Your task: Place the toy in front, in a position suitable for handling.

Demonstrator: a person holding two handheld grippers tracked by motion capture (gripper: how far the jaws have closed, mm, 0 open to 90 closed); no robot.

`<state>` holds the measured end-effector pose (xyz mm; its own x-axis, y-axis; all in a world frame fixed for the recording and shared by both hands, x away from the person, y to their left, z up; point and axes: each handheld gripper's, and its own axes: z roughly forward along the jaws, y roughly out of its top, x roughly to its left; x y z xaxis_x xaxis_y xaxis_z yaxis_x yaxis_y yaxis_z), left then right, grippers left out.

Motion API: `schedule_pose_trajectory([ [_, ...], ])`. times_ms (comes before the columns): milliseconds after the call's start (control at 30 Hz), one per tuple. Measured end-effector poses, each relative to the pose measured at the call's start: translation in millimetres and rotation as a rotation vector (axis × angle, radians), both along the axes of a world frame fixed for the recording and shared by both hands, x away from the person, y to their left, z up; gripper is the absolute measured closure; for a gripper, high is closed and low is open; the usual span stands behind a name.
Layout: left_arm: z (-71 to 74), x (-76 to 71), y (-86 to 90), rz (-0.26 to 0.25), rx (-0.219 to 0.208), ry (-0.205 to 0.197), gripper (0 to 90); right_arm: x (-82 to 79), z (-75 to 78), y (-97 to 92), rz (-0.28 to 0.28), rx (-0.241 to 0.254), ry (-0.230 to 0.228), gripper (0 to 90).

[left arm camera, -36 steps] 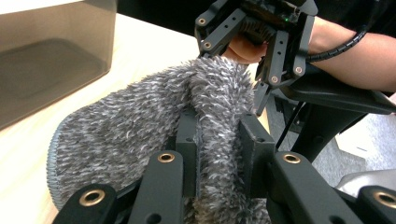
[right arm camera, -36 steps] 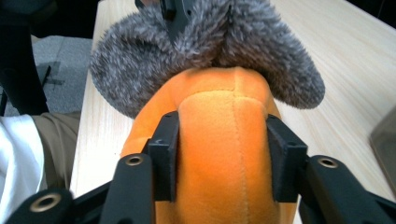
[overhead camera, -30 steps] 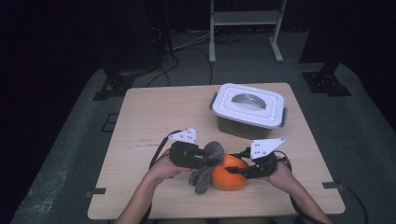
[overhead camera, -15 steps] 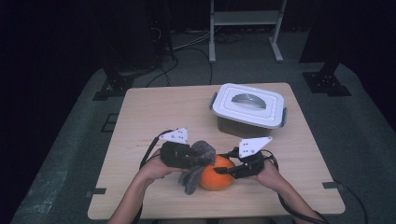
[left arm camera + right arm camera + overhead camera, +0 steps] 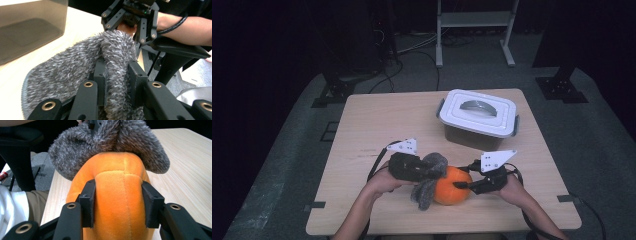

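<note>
The light wooden bench (image 5: pixel 377 125) carries all items of the work. At its far right stands a translucent grey plastic storage box with a white clip-on lid (image 5: pixel 478 118); the lid is seated and the box is not touched by either claw.

At the near edge, between the two hands, a round orange plush pumpkin (image 5: pixel 452 186) rests on the bench surface. A shaggy grey fleece cloth (image 5: pixel 430 176) is draped against the pumpkin's left side and upper part, and part of it hangs down to the bench.

The left claw (image 5: pixel 428 171) is closed tightly on a fold of the grey cloth; in the left gripper view the pile is seen pinched between both pads (image 5: pixel 100 75). The right claw (image 5: pixel 460 185) is set around the pumpkin, one pad (image 5: pixel 87 200) on each flank. Its jaws have just been opening, with the pumpkin between them; whether the pads still press the plush cannot be told with certainty, although contact on both sides is visible.

Progress is judged as intermediate. Both items are gripped and brought together at the near edge. The cloth is not yet separated from the pumpkin, nor fully wrapped over it, and the box is not yet opened.
</note>
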<state>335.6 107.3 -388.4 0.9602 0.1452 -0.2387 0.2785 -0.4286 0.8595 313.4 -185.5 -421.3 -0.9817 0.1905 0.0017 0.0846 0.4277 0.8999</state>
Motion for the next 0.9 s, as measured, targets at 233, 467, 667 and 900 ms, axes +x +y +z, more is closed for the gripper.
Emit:
schedule_pose_trajectory([
  [233,-5.8,0.0,2.1,0.009,0.032,0.0,71.7,0.6,-1.2,-10.5,-0.014,-0.007,0.006,51.9],
  [467,-6.7,-0.9,-4.9,0.001,0.05,-0.003,71.5,0.3,3.8,-17.3,-0.042,-0.021,0.054,36.8],
  [667,-0.2,-1.8,-17.7,-0.024,0.057,-0.015,71.5,-8.7,21.6,-8.3,-0.07,-0.079,0.037,23.3],
  [900,-4.0,-1.0,-15.9,-0.021,0.06,-0.009,71.4,-5.5,11.6,-15.7,-0.064,-0.072,0.033,41.9],
])
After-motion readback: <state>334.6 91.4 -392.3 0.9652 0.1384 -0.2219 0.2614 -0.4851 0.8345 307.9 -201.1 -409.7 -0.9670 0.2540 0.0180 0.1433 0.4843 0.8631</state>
